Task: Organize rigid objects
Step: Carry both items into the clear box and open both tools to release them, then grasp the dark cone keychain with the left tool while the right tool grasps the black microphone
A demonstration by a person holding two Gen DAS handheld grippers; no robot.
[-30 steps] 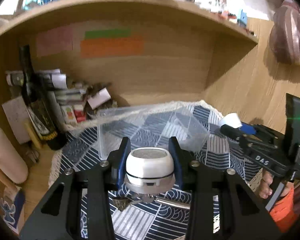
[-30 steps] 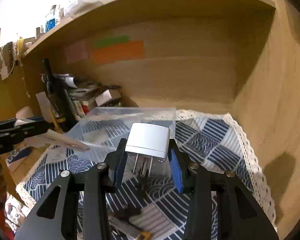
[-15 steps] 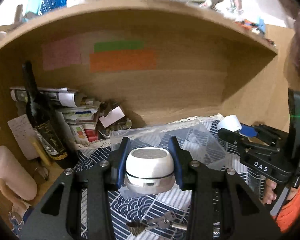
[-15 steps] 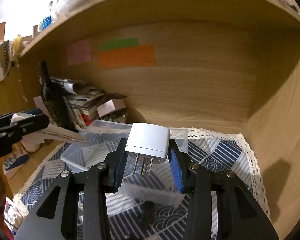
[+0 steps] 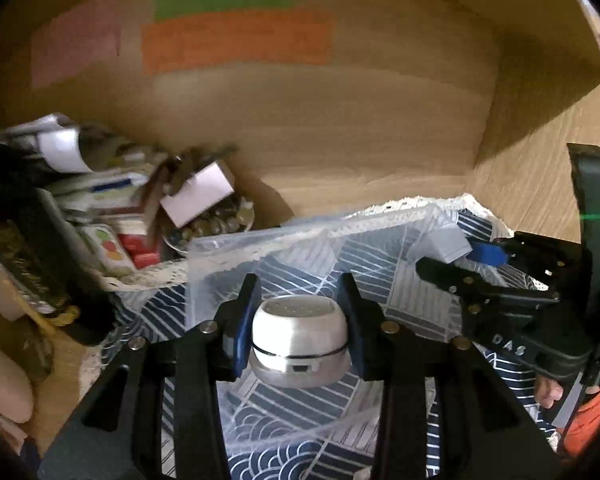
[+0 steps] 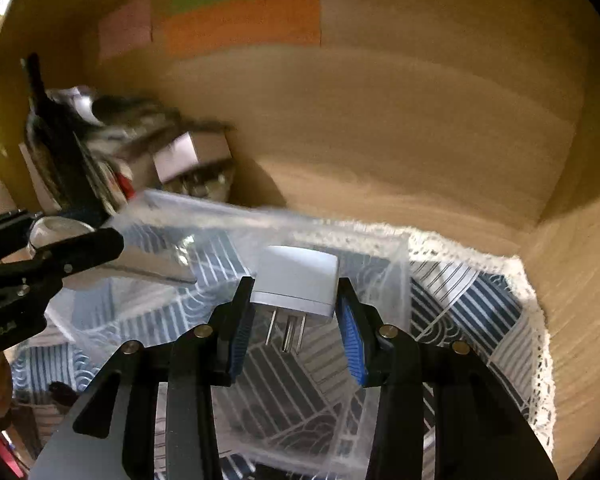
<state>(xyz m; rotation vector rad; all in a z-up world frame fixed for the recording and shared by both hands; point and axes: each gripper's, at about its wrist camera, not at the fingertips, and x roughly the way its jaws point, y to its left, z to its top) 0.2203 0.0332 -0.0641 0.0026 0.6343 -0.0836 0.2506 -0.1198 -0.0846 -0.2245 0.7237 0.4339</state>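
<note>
On the far left of the shelf, against its left wall, I note a dark bottle (image 6: 48,136) and a stack of papers and small boxes (image 5: 100,184). They stand off the cloth, so I judge they are not part of the sorting.

My left gripper (image 5: 300,320) is clamped on a small round white-and-silver device (image 5: 299,340). The blue pads grip its sides. Its mesh top faces forward and a small port faces the camera. I hold it above the near left part of the clear plastic box (image 5: 260,240), which I judge to be the drop position. In the right wrist view the left gripper (image 6: 100,248) enters from the left edge with the device at its tips.

The box rests on the blue patterned cloth (image 6: 480,304), toward the back edge of the shelf. Its walls are transparent, so the cloth pattern shows through. I cannot tell if it has dividers.

My right gripper (image 6: 296,312) carries a white plug adapter (image 6: 298,280), prongs pointing down toward the camera. The left pad touches its side. A narrow gap shows at the right pad, so I cannot tell how firm the grip is. The adapter hangs over the right middle of the box.

Readable writing: the letters "DAS" on the right gripper body as seen from the left wrist view (image 5: 452,276). The pink, green and orange notes (image 5: 236,40) on the back wall show no legible text.
</note>
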